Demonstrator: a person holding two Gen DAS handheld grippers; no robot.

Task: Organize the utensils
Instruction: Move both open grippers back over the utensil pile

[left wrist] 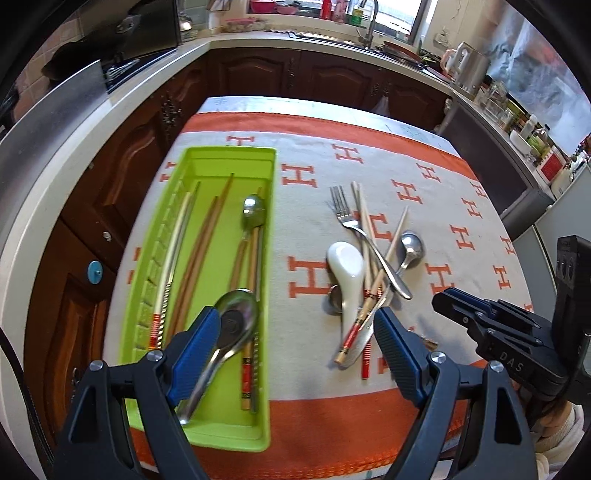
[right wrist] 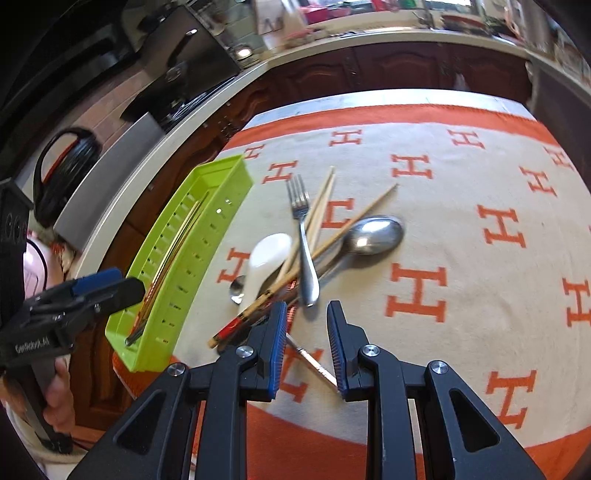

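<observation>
A: Nearest, the left tongs (left wrist: pixel 291 343) stand spread wide with nothing between the pads, hanging over the near end of the green tray (left wrist: pixel 155 236) and the cloth beside it.

B: And the right tongs (right wrist: pixel 306 328)?

A: Parted by a narrow gap, pinching nothing (a thin utensil (right wrist: pixel 314 363) lies on the cloth below that gap, and I cannot tell what kind it is). They hang just short of the loose pile.

B: What is in the tray?

A: At the near end a large steel spoon (left wrist: pixel 229 325); beyond it wooden chopsticks (left wrist: pixel 199 254) lying lengthwise and a second steel spoon (left wrist: pixel 253 214).

B: And the pile?

A: It sits on the orange-and-cream cloth (right wrist: pixel 461 288) covering the table, right of the tray: a white ceramic spoon (right wrist: pixel 264 264), crossed chopsticks (right wrist: pixel 325 240), a fork (right wrist: pixel 304 240) on top and a metal spoon (right wrist: pixel 373 234) at its right.

B: Farther back?

A: Dark wooden cabinets (left wrist: pixel 258 74) under a pale counter with a faucet (left wrist: pixel 371 22).
</observation>
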